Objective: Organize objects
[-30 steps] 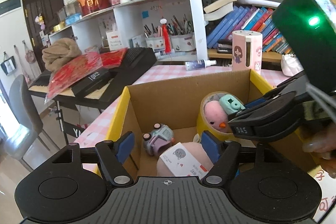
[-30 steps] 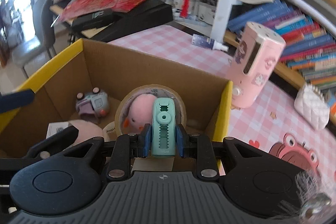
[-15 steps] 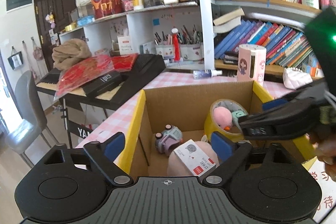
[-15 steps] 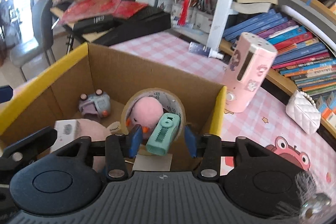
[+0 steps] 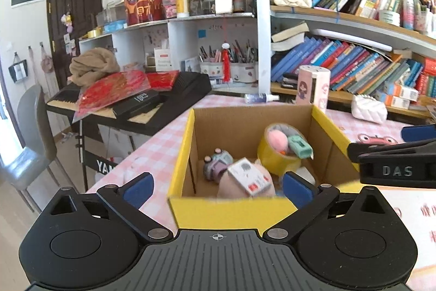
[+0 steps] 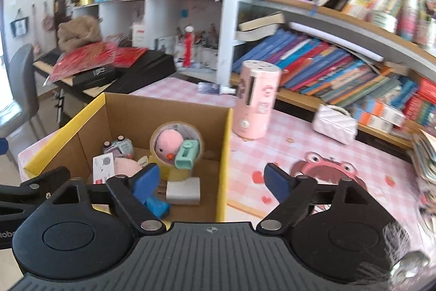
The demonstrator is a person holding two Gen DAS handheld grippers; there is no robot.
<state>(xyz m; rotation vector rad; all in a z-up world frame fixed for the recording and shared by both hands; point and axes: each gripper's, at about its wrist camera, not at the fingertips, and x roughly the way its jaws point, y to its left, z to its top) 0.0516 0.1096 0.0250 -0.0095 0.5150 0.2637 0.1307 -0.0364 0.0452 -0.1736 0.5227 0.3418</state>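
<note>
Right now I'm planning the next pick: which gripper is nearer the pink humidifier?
Right. The right gripper sits over the cardboard box's humidifier-side wall, short of the pink humidifier; the left gripper straddles the box's near wall.

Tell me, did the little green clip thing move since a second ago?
Yes. The green clip left the right gripper, whose jaws are opening, and now leans against the tape roll inside the box.
</note>
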